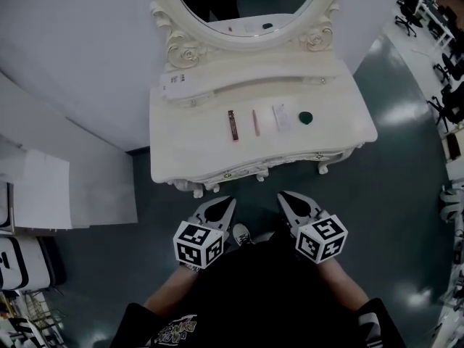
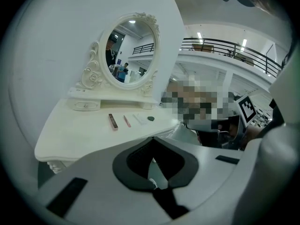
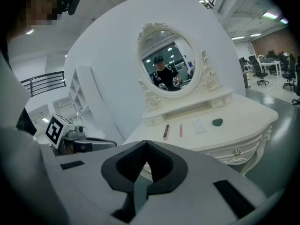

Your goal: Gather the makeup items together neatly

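**Visitor:** Where are the makeup items?

**Describer:** On a cream dressing table [image 1: 181, 151] with an oval mirror [image 1: 246, 6] at its back edge. Four items lie in a row across the middle of the top, nearer the right edge than the left. From left to right they are a dark brown stick [image 1: 233, 125], a thin pink pencil [image 1: 255, 122], a small white packet [image 1: 281, 117] and a dark green puff [image 1: 305, 117]. They line up but do not touch.

**Visitor:** And the two claws?

**Describer:** The left gripper [image 1: 229, 203] and right gripper [image 1: 284, 196] are both over the floor, short of the table's front edge. Both point towards it, with their jaws closed and nothing between them.

**Visitor:** So what stage is this?

**Describer:** I can't settle that. A spaced row could be waiting to be drawn closer, or it could already be the tidy result.

**Visitor:** What would good handling look like?

**Describer:** In my judgement, the grippers should stay above the carved front edge when they cross it. The stick and pencil look light and lie flat. Any touch should be low and slow, along their length, so they don't roll or push against the next item.
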Action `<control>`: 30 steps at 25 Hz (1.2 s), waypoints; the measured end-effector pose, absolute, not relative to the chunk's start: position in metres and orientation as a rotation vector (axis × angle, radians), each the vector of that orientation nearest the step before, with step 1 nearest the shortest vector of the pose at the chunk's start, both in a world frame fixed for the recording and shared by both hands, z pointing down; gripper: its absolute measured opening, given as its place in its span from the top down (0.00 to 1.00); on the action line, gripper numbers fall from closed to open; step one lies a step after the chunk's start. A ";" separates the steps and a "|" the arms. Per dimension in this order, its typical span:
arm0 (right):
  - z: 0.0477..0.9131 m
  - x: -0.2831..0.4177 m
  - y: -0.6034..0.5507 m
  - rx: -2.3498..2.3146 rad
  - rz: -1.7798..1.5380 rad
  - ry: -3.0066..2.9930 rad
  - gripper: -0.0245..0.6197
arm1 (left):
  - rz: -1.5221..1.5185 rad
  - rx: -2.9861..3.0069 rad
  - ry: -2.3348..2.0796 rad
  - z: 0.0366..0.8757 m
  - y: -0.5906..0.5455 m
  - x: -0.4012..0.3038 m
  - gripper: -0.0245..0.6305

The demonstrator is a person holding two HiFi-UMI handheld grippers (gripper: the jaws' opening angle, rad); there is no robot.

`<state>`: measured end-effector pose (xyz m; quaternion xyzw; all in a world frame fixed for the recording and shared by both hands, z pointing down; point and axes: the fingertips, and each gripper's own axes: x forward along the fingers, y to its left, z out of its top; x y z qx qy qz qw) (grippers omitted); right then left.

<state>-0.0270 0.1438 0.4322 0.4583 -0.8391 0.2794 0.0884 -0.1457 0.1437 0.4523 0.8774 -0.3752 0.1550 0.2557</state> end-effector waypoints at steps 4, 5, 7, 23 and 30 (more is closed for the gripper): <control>0.428 -0.030 0.150 1.365 0.804 -2.495 0.92 | 0.406 2.397 -1.007 0.447 0.145 -0.145 0.95; 0.426 -0.031 0.150 1.362 0.793 -2.495 0.92 | 0.401 2.397 -1.008 0.446 0.145 -0.145 0.95; 0.424 -0.033 0.150 1.357 0.777 -2.494 0.92 | 0.390 2.391 -1.011 0.444 0.143 -0.145 0.95; 0.430 -0.024 0.156 1.352 0.787 -2.485 0.92 | 0.396 2.393 -0.984 0.447 0.146 -0.131 0.95; 0.431 -0.023 0.158 1.350 0.800 -2.486 0.92 | 0.400 2.393 -0.987 0.446 0.148 -0.130 0.95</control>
